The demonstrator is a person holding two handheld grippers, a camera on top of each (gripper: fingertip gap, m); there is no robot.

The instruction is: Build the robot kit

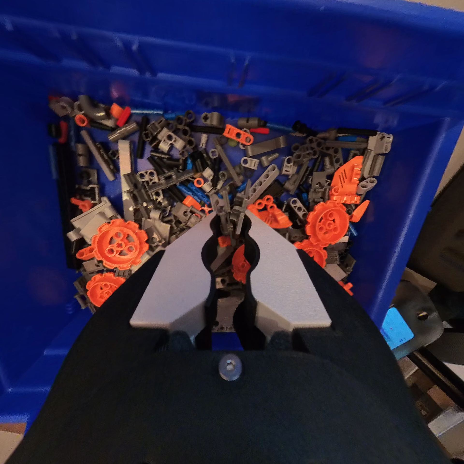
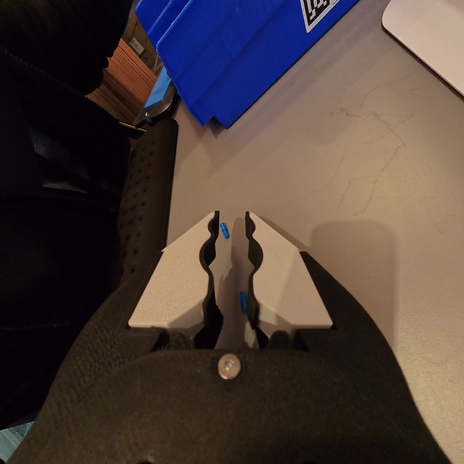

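Observation:
My left gripper [image 1: 231,216] reaches down into a blue bin [image 1: 226,62] filled with small plastic building pieces. Its jaws are nearly closed on a couple of upright grey pieces [image 1: 229,213] at the top of the pile. Orange gear wheels [image 1: 118,243] [image 1: 326,223] lie on either side of it. My right gripper [image 2: 232,213] hovers open and empty over a pale tabletop [image 2: 326,163]. Two small blue pins lie on the table beneath it, one by the left fingertip [image 2: 224,230] and one by the right pad [image 2: 243,305].
The bin's blue outer wall [image 2: 226,62], with a black and white sticker, stands ahead of the right gripper. A white flat object [image 2: 431,37] lies at the far right. A dark perforated chair arm [image 2: 148,188] runs along the table's left edge. My hands' fingertips stand some 25 cm from each other.

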